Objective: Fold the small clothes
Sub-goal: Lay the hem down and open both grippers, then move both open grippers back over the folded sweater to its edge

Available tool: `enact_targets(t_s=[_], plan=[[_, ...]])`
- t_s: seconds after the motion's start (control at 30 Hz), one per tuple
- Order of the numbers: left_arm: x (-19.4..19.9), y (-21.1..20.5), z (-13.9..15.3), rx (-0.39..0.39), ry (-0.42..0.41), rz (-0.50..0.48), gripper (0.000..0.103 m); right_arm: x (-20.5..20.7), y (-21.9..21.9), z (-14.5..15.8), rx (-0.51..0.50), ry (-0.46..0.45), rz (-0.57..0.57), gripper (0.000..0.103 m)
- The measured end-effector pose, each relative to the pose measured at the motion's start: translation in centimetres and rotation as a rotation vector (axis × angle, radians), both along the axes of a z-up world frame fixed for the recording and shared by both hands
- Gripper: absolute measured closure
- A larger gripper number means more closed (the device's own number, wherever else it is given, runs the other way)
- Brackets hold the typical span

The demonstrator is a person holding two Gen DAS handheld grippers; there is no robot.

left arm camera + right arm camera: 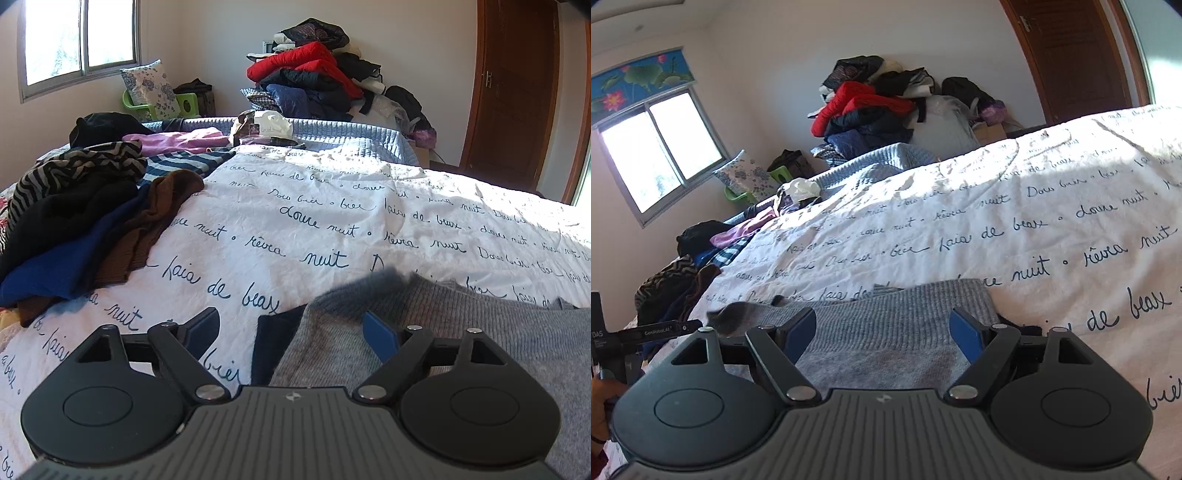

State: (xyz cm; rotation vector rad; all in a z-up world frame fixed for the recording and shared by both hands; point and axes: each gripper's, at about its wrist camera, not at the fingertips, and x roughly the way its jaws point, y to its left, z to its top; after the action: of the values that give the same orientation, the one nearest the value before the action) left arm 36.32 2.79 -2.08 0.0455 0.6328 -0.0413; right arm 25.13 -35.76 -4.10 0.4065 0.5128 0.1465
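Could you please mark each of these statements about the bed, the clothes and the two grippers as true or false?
1. Both grippers are open, with nothing pinched. True: the left gripper and the right gripper have their jaws spread over the grey sweater.
2. The grey sweater hangs in the air. False: it lies on the white bedspread.
3. A pile of unfolded clothes lies on the bed to the left. True.
4. The bedspread is plain. False: it has dark handwriting printed across it.
5. The red jacket lies on the bed. False: it is in a heap by the far wall.
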Motion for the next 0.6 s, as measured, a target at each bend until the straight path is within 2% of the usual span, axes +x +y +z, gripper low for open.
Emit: enact_targets(t_s=[0.17, 0.23, 0.27, 0.37, 0.43, 0.53, 0.6], plan=[[-1.8, 0.7, -0.1, 0.023, 0.009, -0.01, 0.017, -2.1, 3.4, 0.2, -0.107, 0.025, 0.153, 0.022], [-2.6, 1.1, -0.2, 0.019, 0.023, -0.012, 0.017, -2.7, 4.7, -0.2, -0.172, 0.051, 0.2, 0.019], [-3.1, 1.3, -0.4, 0.016, 0.03, -0.019, 0.017, -2.8, 5.2, -0.5, -0.214, 0.071, 0.211, 0.014], [-4.5, 1.7, -1.1, 0.034, 0.05, -0.034, 0.017, -2.7, 5.8, -1.9, -0.341, 0.124, 0.148, 0.014], [-5.7, 2.3, -1.5, 0.028, 0.062, -0.046, 0.016, -3.4, 5.5, -1.9, -0.346, 0.119, 0.094, 0.014], [-7.3, 3.4, -2.2, 0.022, 0.085, -0.047, 0.015, -5.4, 5.3, -0.8, -0.286, 0.052, 0.123, 0.014], [-8.1, 4.2, -2.7, 0.011, 0.103, -0.047, 0.015, -5.9, 6.1, -0.6, -0.318, 0.038, 0.154, 0.013]])
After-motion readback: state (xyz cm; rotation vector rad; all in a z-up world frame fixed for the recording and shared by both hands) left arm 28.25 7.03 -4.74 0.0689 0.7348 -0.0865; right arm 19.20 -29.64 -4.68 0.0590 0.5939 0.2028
